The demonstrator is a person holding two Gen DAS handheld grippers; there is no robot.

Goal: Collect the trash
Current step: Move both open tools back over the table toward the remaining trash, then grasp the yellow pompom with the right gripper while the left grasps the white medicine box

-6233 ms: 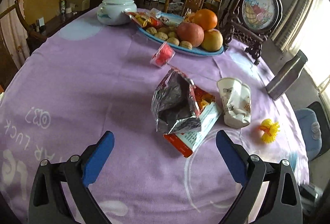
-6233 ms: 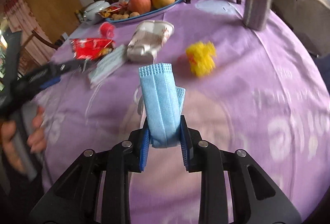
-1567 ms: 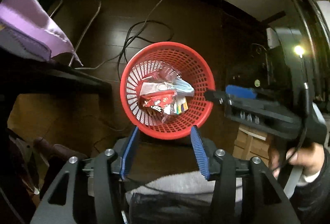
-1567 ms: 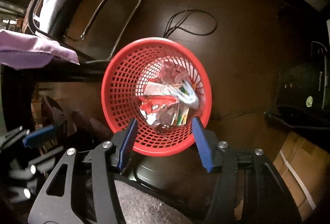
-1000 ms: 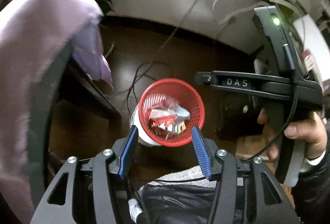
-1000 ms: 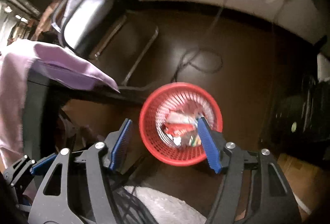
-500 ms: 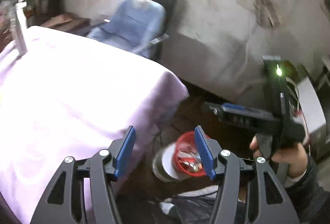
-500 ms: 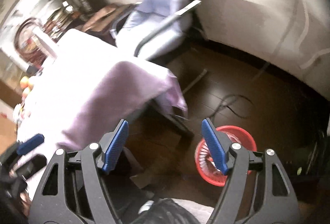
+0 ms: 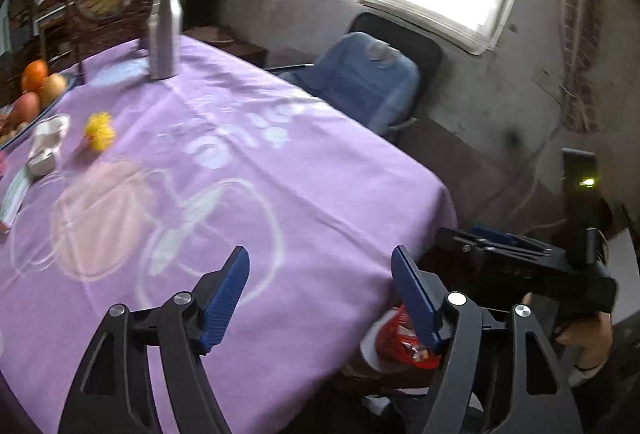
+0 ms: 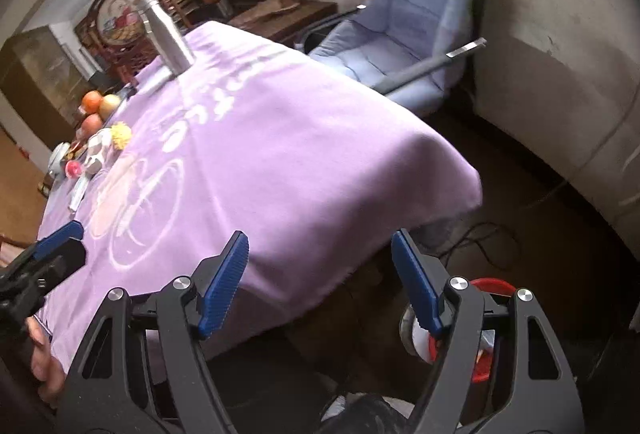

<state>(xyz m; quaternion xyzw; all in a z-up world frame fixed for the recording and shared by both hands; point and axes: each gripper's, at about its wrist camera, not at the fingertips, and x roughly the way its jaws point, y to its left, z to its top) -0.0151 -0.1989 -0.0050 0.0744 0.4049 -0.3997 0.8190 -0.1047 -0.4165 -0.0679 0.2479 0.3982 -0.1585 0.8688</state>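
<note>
Left wrist view: left claw [image 9: 320,296] is hanging spread apart, gripping nothing, over the near edge of the purple surface [image 9: 280,170]. I'd judge we're between drops, lining up the next pick. Remaining trash is sitting at 9 to 10 o'clock: crumpled white cup [image 9: 47,144], yellow scrap [image 9: 99,130] just beside it, flat packet [image 9: 14,194] cut off by the frame edge. Red basket [image 9: 400,342] is at 5 o'clock on the floor, mostly hidden behind the claw finger. Next move calls for reaching far left across the cloth.

Right wrist view: right claw [image 10: 320,282] is also sitting apart and empty, past the surface corner. Same trash is showing tiny at 9 o'clock: cup [image 10: 97,150], scrap [image 10: 121,133]; too small to tell details. Basket [image 10: 486,330] is at 4 o'clock, largely blocked by the claw arm, contents unreadable.
</note>
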